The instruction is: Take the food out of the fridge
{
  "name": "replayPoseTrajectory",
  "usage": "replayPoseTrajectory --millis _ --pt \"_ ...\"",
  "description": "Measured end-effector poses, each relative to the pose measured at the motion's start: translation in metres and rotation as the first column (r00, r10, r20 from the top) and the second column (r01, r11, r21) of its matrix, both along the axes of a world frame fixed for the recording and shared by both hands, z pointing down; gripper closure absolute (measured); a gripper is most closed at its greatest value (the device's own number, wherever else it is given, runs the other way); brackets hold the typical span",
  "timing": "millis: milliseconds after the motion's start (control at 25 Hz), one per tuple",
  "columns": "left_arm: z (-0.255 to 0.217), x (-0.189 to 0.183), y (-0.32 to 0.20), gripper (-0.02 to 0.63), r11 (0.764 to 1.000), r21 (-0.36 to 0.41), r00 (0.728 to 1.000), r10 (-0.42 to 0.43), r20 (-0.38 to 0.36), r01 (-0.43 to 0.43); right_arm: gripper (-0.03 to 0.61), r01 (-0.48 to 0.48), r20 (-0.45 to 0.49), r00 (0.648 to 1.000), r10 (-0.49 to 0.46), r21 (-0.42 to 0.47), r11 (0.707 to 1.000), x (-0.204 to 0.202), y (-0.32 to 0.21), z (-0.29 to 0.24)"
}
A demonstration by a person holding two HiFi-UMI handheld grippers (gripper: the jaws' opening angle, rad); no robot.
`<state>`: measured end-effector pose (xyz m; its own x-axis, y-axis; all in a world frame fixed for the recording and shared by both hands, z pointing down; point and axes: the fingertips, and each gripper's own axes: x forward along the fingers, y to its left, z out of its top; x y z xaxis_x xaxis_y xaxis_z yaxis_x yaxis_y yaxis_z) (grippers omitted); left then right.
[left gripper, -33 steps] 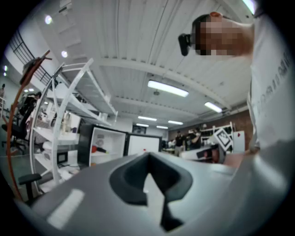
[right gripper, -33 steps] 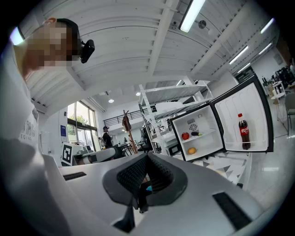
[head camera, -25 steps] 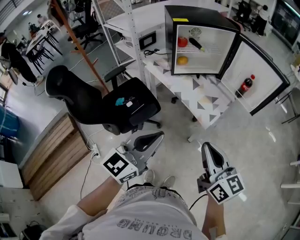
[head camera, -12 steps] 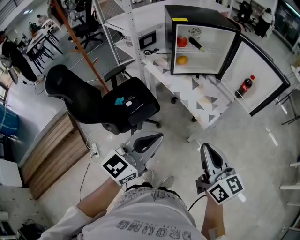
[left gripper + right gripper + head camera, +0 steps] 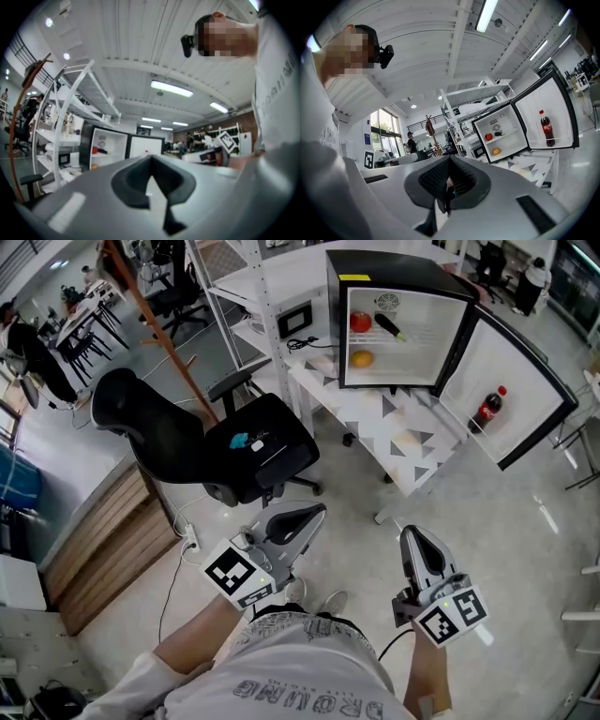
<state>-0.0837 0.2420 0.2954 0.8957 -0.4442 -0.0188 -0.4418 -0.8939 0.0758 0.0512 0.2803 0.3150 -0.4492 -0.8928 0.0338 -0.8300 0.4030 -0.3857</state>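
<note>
Both tongs are held low in front of the person, pointing level towards the fridge (image 5: 394, 277).

- Left tongs (image 5: 298, 521): jaws are seen together in the left gripper view, with nothing gripped between the pads.
- Right tongs (image 5: 419, 554): jaws are closed tip to tip in the right gripper view, and nothing is held.
- The fridge is a small black one with a white inside. It stands on a worktop (image 5: 398, 442) patterned with grey triangles, and its door (image 5: 525, 381) is swung wide open to the right.
- Food on the upper shelf: a red round fruit (image 5: 361, 322) lies at the left. A dark long item with a yellow-green end (image 5: 389, 326) lies just beside it; its kind cannot be made out.
- Food on the fridge floor: an orange round fruit (image 5: 361, 358) lies below the red one.
- Door rack: a cola bottle (image 5: 489, 411) with a red cap stands upright.
- Relation to the tongs: all the food is well apart from both tongs, with a stretch of bare floor (image 5: 356, 493) and the worktop edge between. Nothing in the fridge is touched. The fridge lies ahead and slightly to the right of the left tongs, and nearly straight ahead of the right tongs.
- A black office chair (image 5: 187, 442) stands ahead and to the left of the left tongs, with a small teal object (image 5: 241, 442) on its seat.
</note>
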Motion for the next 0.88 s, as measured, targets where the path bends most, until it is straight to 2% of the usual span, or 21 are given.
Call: replayPoseTrajectory --millis 520,880 --pt "-0.008 0.031 0.03 0.607 0.999 0.037 1.0 -0.005 0.011 0.005 0.577 0.015 0.01 1.0 -0.016 0.041 0.999 0.026 0.025 -0.009" --pt "-0.005 0.034 0.039 0.608 0.999 0.037 1.0 -0.015 0.016 0.014 0.577 0.022 0.013 1.0 -0.023 0.048 0.999 0.031 0.032 -0.008"
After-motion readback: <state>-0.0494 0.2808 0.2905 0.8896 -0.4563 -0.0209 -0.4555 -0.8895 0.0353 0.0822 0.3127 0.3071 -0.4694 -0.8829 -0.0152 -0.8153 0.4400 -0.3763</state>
